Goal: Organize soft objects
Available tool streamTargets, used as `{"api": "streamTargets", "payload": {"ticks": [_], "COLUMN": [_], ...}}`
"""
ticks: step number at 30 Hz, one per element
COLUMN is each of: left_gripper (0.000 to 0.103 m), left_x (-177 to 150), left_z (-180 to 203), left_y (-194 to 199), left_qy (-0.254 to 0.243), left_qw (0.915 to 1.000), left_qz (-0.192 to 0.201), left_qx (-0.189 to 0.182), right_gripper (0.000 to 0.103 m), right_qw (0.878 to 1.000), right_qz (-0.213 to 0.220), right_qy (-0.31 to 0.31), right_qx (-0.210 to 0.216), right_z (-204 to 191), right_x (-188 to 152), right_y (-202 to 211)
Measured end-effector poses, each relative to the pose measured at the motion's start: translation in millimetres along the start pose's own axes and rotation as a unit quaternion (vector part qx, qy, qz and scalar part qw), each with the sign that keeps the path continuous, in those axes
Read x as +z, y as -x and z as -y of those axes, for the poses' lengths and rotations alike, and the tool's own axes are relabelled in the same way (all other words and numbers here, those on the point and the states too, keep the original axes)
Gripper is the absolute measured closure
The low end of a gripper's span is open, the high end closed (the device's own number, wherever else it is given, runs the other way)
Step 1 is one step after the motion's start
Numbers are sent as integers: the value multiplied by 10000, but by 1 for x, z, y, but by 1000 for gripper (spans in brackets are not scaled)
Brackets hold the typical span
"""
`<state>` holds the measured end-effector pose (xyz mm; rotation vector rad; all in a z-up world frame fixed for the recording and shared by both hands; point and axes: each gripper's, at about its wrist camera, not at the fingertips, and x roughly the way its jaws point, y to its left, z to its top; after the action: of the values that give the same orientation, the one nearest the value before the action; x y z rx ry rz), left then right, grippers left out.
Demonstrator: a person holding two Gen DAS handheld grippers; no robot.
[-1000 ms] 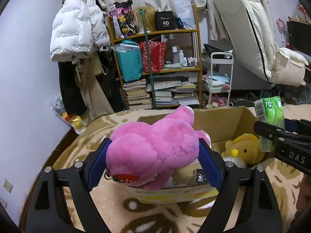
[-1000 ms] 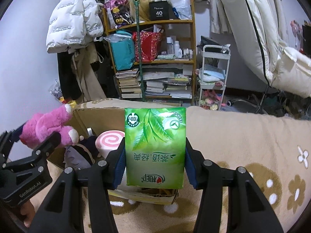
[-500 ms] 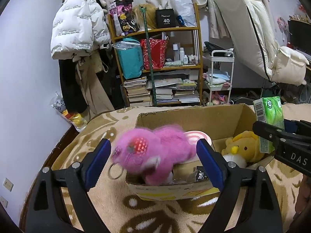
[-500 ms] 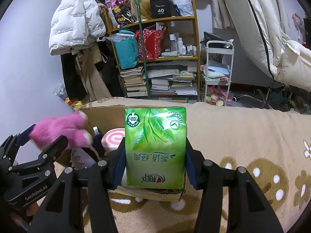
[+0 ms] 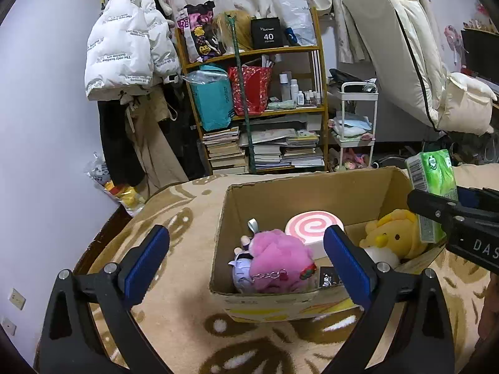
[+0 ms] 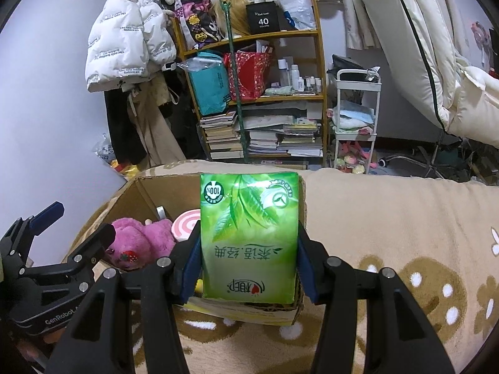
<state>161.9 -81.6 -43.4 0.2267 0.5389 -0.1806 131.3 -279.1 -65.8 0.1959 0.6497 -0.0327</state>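
Note:
The cardboard box (image 5: 312,187) stands open on the patterned blanket. Inside lie the pink plush toy (image 5: 277,261), a pink swirl cushion (image 5: 312,226) and a yellow plush duck (image 5: 396,238). My left gripper (image 5: 246,258) is open and empty, just in front of the box's near wall. My right gripper (image 6: 248,265) is shut on a green tissue pack (image 6: 249,237), held upright above the box's right end; the pack also shows in the left wrist view (image 5: 432,180). The pink plush (image 6: 140,243) and the left gripper (image 6: 71,237) show at the left of the right wrist view.
The box sits on a beige blanket with brown patterns (image 6: 389,218). Behind it stand a wooden shelf with books and bags (image 5: 265,124), a small white cart (image 5: 355,124) and a rack of coats (image 5: 131,62). A folded mattress (image 5: 405,46) leans at right.
My left gripper opened and let go of the pink plush, which dropped into the box. My right gripper still holds the tissue pack in about the same place.

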Motion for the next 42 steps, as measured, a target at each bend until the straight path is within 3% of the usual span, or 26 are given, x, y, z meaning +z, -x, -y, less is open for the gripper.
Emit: {"api": "streamTargets", "payload": {"ticks": [5, 9, 13, 23, 42], "left_gripper": [4, 4, 4, 4, 4], "left_x": [-3, -4, -4, -3, -33], "left_z": [-5, -8, -11, -33, -57], "left_y": [2, 6, 22, 70, 167], "left_qy": [96, 101, 90, 361, 399], "left_qw": [9999, 9999, 9995, 9982, 9952], "left_qz": [-62, -39, 215, 422, 772], "left_qx": [19, 86, 234, 207, 457], "right_gripper": [36, 34, 18, 1, 0], "right_qw": [10000, 9998, 9995, 9968, 9911], "right_qz": [67, 125, 258, 645, 1240], "right_qy": [28, 129, 145, 394, 353], "right_qx": [40, -32, -103, -245, -344], "right_z": [0, -4, -6, -18, -22], "right_x": [0, 1, 2, 1, -20], "right_y": [4, 9, 22, 65, 148]}}
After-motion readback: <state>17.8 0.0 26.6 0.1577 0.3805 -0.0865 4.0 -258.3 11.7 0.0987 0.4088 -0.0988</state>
